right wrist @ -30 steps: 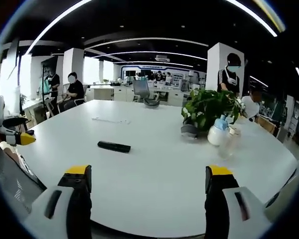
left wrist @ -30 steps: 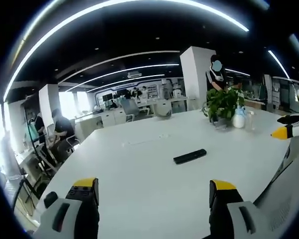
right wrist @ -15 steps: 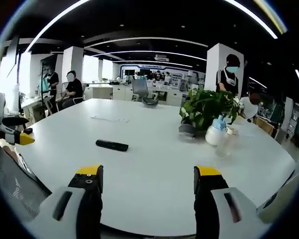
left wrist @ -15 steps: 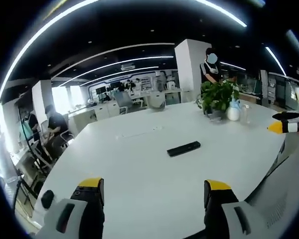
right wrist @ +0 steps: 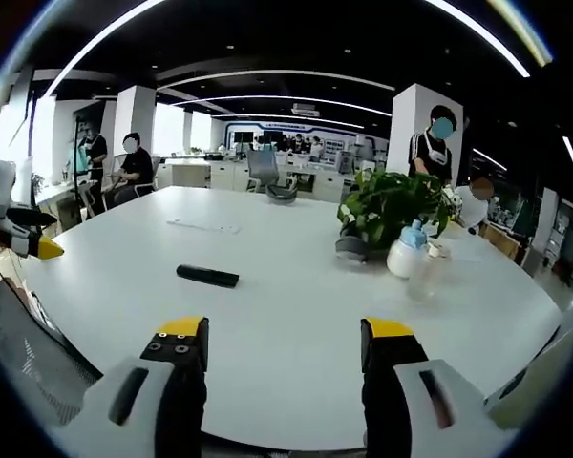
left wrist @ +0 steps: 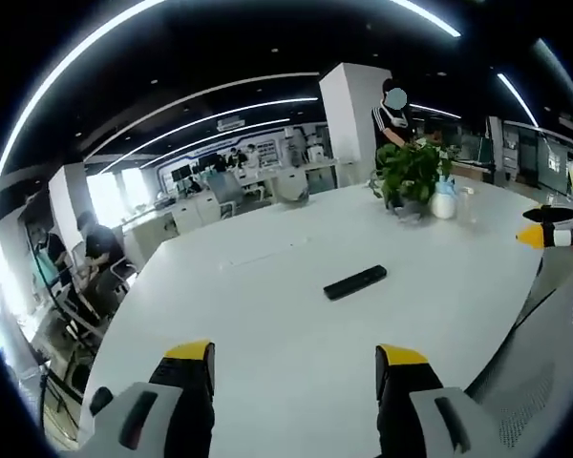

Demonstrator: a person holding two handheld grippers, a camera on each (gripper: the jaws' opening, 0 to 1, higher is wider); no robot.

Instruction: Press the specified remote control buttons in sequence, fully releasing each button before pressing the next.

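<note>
both grippers, left (left wrist: pixel 296 367) & right (right wrist: pixel 285 342), jaws apart w/ nothing held, above table (right wrist: pixel 296 315), remote (right wrist: pixel 207 276) untouched.

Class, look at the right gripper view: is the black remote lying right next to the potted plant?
No: the remote lies alone on the bare white table, well apart from the potted plant and spray bottle.

Left hand-held gripper (left wrist: pixel 296 367), right hand-held gripper (right wrist: pixel 284 343): jaws apart, holding nothing.
</note>
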